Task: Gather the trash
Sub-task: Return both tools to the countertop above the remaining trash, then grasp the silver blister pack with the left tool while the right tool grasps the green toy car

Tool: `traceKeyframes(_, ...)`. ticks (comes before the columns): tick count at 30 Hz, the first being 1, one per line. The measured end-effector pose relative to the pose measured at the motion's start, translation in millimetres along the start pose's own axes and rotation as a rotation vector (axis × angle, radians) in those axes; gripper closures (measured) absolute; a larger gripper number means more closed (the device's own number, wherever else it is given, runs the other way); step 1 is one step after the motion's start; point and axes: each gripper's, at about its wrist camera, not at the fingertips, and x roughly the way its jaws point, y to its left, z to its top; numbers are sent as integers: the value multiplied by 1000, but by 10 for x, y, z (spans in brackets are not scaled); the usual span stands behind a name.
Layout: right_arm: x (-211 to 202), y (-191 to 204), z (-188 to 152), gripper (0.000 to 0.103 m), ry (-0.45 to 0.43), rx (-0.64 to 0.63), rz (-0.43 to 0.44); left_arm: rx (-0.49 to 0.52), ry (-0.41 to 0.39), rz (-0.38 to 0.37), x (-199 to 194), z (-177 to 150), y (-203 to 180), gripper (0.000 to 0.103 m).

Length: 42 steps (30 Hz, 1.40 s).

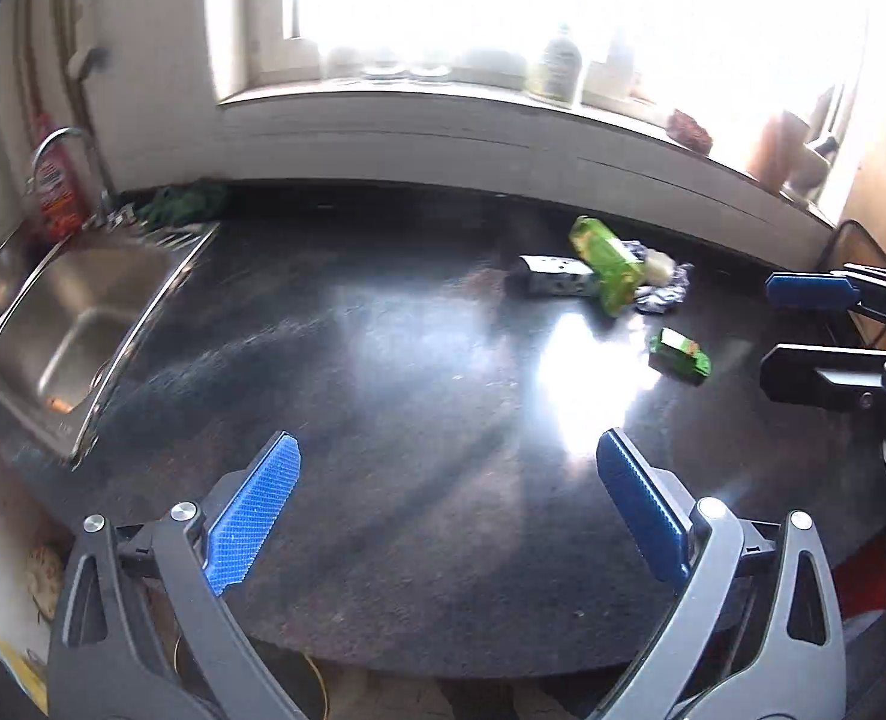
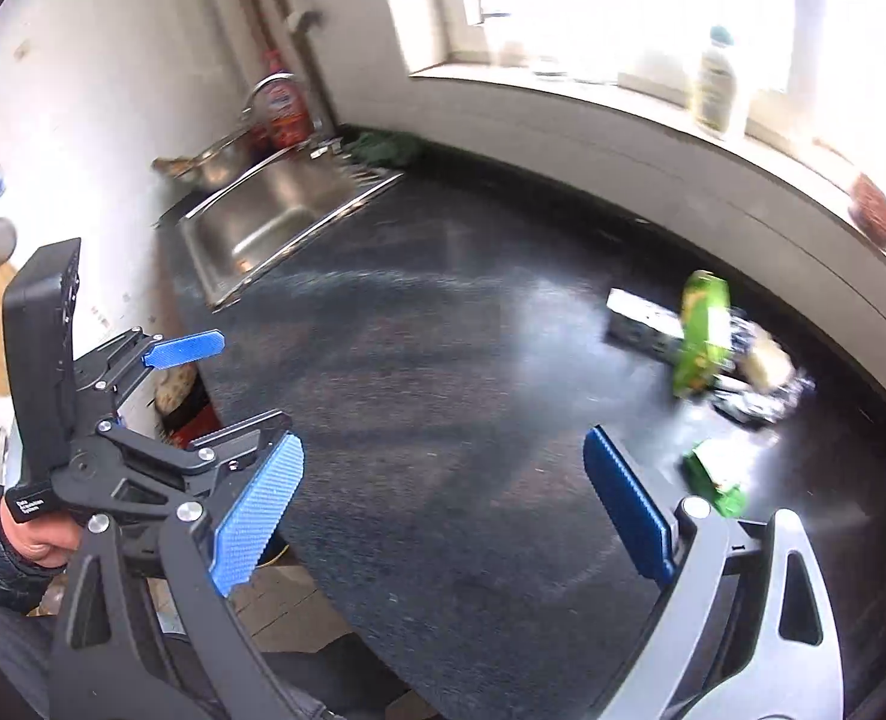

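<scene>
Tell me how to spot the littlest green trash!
Find the dark countertop under the window, away from the sink. Trash is piled near the wall; the small green carton lies apart, nearer the counter's front edge. It is much shorter than the long green pack.

The counter (image 1: 419,420) is dark and speckled, with white glare patches. The sink (image 1: 77,324) is silvery steel. A long packet (image 1: 604,264) is bright green with yellow marks; a small carton (image 1: 679,357) is green and white; a box (image 1: 553,276) is white and grey; a wrapper (image 1: 661,294) is silvery with dark print. The bottle (image 1: 56,192) by the tap is red. Both grippers' pads (image 1: 251,510) are blue and crosshatched on grey arms.
</scene>
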Motion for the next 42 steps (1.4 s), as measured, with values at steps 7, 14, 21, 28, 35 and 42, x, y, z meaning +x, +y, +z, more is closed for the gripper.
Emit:
traceKeyframes(7,-533,-977,-425,12,-40,177,-137,244,17,-149,300,253,-1064,7)
traceKeyframes(14,-558,-1319,-619,12,-39,214,-156,326,52,-179,505,252,-1288,7)
traceKeyframes(21,-356,-1493,-574,12,-18,185,-135,358,70,-165,860,476,-1159,7)
traceKeyframes(28,99,-1712,-512,12,60,146,-114,448,93,-170,1482,852,-1057,7)
traceKeyframes(35,735,-1981,-542,12,186,112,-103,576,131,-219,2240,1206,-1063,7)
traceKeyframes(42,1283,-2090,-563,12,281,3,-103,713,215,-297,2934,1288,-1065,7)
